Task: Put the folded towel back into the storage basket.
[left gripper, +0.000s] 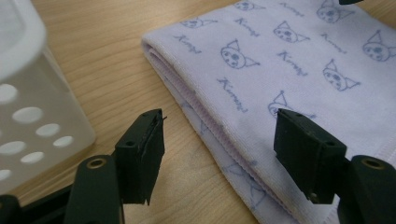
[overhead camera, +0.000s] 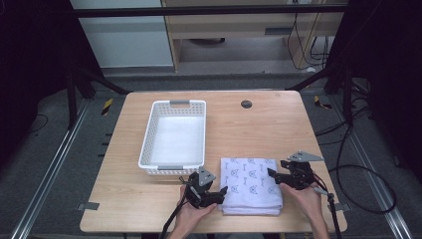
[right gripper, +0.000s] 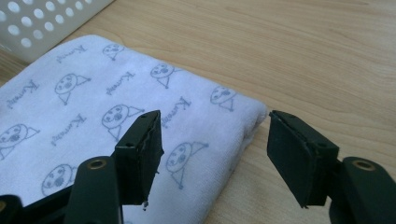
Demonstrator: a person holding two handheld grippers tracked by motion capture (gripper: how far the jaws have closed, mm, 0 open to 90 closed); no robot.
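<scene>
A folded white towel (overhead camera: 251, 184) printed with blue cat faces lies flat near the table's front edge. My left gripper (overhead camera: 223, 191) is at its left side. In the left gripper view the towel (left gripper: 289, 60) shows its layered edge, and the left gripper (left gripper: 219, 149) stands open astride that edge without pressing it. My right gripper (overhead camera: 272, 174) is at the towel's right side. In the right gripper view the right gripper (right gripper: 215, 149) is open, one jaw over the towel (right gripper: 93, 102) and the other over bare wood beyond the fold.
A white perforated plastic basket (overhead camera: 148, 134), with nothing in it, stands just behind and left of the towel; its corner is close to the left gripper (left gripper: 28, 116) and farther off in the right gripper view (right gripper: 46, 23). A round grommet (overhead camera: 246, 104) sits at the back.
</scene>
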